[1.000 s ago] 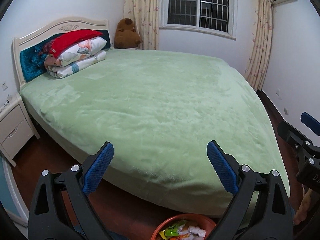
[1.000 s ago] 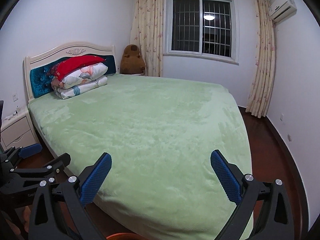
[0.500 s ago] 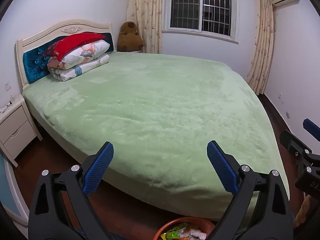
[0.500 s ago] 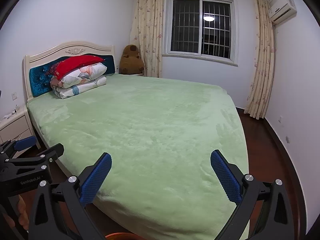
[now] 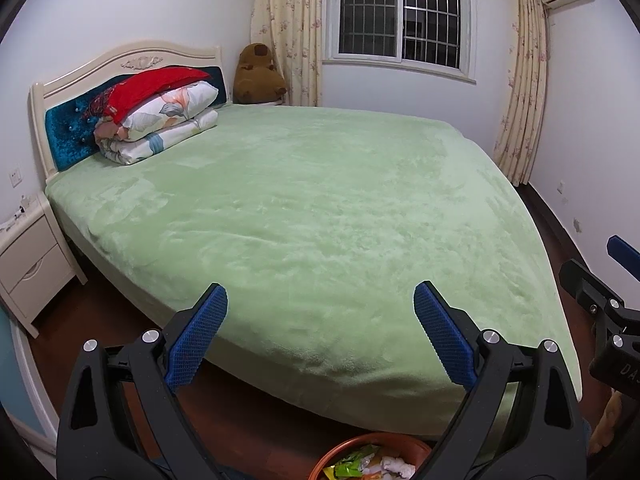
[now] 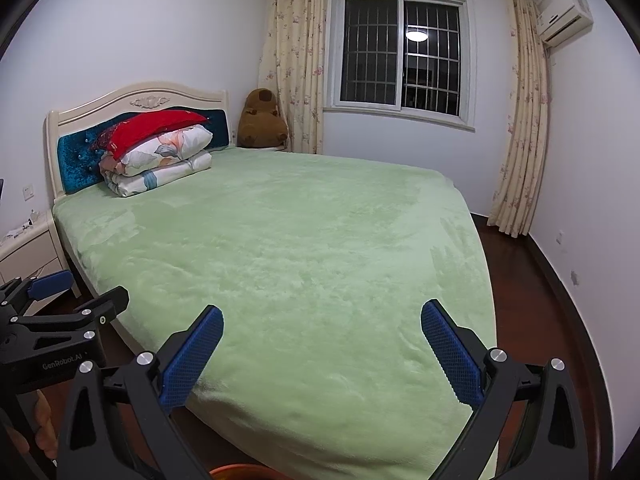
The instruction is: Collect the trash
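The left tool (image 5: pixel 320 336) and the right tool (image 6: pixel 322 354) both have their fingers wide apart and hold nothing, above the near edge of the green bed (image 5: pixel 320 216). The trash (image 5: pixel 370 466) lies in an orange bin (image 5: pixel 344 446) on the floor, below the left tool.

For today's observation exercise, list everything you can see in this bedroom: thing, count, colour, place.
Bed: one, green cover, centre.
Headboard: one, cream and blue, left.
Folded quilts: one stack, red over floral white, by headboard.
Plush bear: one, brown, far corner.
Nightstand: one, cream, left of bed.
Window: one, barred, far wall.
Curtains: two, cream floral, beside window.
Air conditioner: one, white, upper right.
Trash basin: one, orange, floor, holding wrappers.
Left gripper: open, blue pads.
Right gripper: open, blue pads.
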Motion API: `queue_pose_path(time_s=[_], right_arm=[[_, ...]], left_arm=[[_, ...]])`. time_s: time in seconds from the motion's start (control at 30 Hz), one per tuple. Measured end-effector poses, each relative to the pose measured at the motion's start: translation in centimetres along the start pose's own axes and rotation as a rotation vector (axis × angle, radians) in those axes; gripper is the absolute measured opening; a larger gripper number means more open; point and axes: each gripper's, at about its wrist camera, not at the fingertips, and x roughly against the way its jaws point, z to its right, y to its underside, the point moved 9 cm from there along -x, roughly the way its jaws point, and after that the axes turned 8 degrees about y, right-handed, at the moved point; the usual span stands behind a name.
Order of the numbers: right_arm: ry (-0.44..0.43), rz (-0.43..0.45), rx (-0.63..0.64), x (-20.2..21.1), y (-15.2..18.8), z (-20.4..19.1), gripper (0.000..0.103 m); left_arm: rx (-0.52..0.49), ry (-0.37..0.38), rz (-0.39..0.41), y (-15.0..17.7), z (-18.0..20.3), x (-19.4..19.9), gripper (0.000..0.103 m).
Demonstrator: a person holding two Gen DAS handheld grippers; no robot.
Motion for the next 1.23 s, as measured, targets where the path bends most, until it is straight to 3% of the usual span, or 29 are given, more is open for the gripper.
queue_pose_path(time_s=[1.23], right_arm=[[0.007, -0.014, -0.001, -0.54, 0.19, 0.11, 0.098]], left_arm=[[0.001, -0.005, -0.01, -0.23, 0.42, -0.51, 0.092]])
